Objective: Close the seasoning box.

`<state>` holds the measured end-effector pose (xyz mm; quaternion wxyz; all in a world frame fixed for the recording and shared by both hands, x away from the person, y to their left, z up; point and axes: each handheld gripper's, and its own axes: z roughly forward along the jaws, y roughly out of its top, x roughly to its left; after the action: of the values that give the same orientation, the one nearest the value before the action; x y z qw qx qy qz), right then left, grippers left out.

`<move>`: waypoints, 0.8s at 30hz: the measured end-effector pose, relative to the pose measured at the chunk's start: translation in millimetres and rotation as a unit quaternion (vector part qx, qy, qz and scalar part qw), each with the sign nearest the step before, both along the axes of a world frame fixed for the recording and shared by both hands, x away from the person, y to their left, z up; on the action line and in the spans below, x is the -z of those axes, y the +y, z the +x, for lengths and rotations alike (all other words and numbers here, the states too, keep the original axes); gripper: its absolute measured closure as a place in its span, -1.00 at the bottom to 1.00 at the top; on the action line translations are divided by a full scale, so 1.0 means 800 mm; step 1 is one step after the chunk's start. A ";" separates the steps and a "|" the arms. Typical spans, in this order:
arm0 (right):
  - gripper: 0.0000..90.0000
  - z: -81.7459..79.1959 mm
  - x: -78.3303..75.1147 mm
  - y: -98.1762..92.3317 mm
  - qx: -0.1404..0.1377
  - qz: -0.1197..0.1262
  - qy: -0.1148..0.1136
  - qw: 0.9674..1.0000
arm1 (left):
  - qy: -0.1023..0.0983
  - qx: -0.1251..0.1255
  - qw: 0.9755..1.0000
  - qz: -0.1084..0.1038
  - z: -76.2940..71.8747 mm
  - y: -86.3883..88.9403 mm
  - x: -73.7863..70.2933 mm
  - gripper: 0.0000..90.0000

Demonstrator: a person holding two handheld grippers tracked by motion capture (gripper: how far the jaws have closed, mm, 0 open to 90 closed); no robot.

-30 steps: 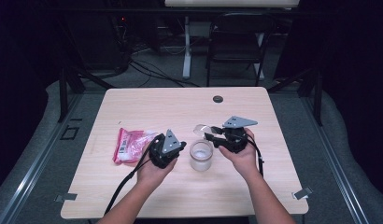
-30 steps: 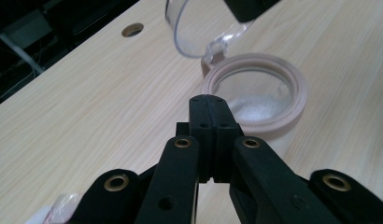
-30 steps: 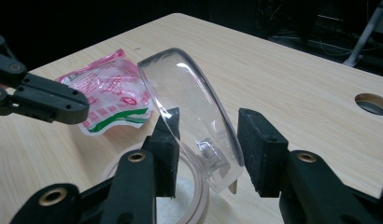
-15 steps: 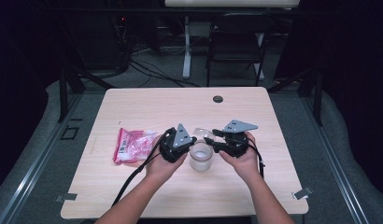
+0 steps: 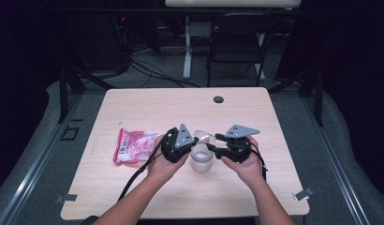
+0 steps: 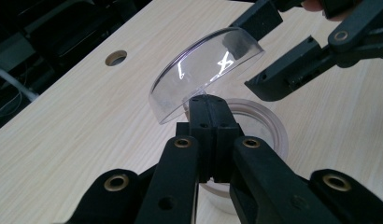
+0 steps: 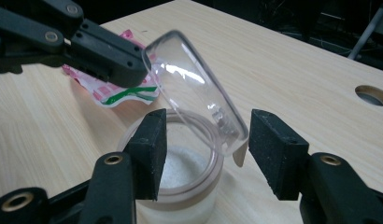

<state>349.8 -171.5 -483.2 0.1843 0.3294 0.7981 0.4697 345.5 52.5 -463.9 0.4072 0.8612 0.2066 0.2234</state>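
Note:
A clear domed lid (image 6: 208, 70) hangs tilted over a frosted jar (image 7: 180, 186) with white powder inside, at the table's middle (image 5: 201, 159). My left gripper (image 6: 207, 105) is shut on the lid's near edge. My right gripper (image 7: 206, 135) has just been opening its jaws. The lid's (image 7: 194, 88) far edge sits between its pads, and they stand off it on both sides. In the high view the left gripper (image 5: 192, 140) and right gripper (image 5: 216, 143) meet above the jar from either side, with the lid (image 5: 203, 137) between them.
A pink packet (image 5: 134, 146) lies left of the jar on the light wooden table (image 5: 180, 108). A round cable hole (image 5: 218, 99) sits near the table's far edge. Behind the table stand a folding chair (image 5: 237, 42) and cables on the floor.
My left gripper has come in from the left to the lid over the jar. The right gripper's jaws have spread apart around the lid.

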 end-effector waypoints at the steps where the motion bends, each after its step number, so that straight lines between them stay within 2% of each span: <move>1: 0.04 0.000 0.001 -0.001 0.001 0.001 0.002 1.000 | -0.001 0.001 1.000 0.001 0.000 -0.001 0.000 1.00; 8: 0.04 -0.001 0.007 -0.012 -0.003 0.005 0.016 1.000 | -0.004 0.004 1.000 0.000 0.002 -0.004 -0.002 1.00; 17: 0.11 0.004 0.014 -0.029 0.015 0.009 0.032 0.999 | -0.004 0.005 1.000 0.000 0.001 -0.005 -0.001 1.00; 24: 0.15 0.009 0.016 -0.044 0.036 0.011 0.040 0.998 | 0.003 0.008 1.000 0.004 -0.004 -0.003 0.008 1.00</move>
<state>356.7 -206.7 -495.8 0.1651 0.3785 0.7872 0.4581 342.6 49.9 -470.5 0.4045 0.8653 0.1999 0.2181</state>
